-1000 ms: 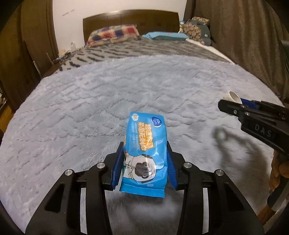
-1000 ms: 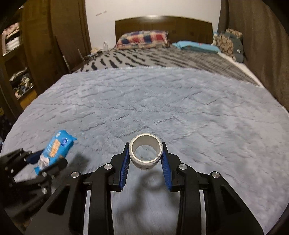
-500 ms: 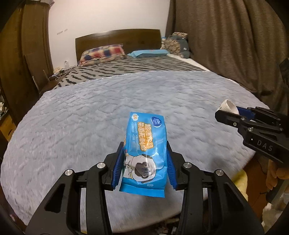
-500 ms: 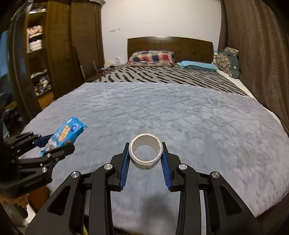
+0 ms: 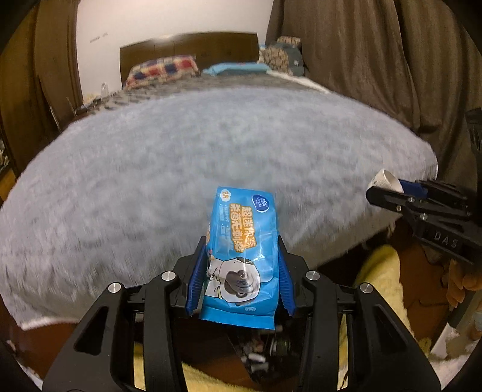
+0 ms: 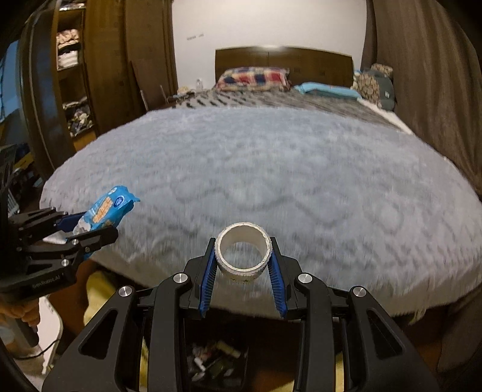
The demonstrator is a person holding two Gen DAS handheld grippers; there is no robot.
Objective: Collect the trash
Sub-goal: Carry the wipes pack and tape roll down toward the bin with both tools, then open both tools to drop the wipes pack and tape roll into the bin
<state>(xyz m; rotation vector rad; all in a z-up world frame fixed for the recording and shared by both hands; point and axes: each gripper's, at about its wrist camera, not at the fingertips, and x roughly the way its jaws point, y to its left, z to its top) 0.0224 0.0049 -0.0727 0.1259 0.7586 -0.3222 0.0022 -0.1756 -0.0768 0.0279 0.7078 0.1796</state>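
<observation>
Up front, left tongs (image 5: pixel 241 271) pinching glossy blue wipes pack (image 5: pixel 242 250), right tongs (image 6: pixel 243 265) pinching white cardboard ring (image 6: pixel 243 256), fuzzy grey blanket (image 6: pixel 271 169) beyond.

Wipes pack (image 5: pixel 241 256) in left claw (image 5: pixel 239 280), tape roll (image 6: pixel 243 256) in right claw (image 6: pixel 242 273); both before bed (image 6: pixel 271 169) edge, bin (image 6: pixel 215 361) below, pillows (image 6: pixel 253 79) behind.

Ahead of the fingers, a bed (image 6: pixel 271 169) under a grey plush blanket (image 5: pixel 180 156) runs to a dark wooden headboard (image 6: pixel 283 61) against a white wall (image 6: pixel 265 24). Brown curtains (image 5: pixel 376 60) hang right; wooden shelving (image 6: pixel 72 75) stands left.
</observation>
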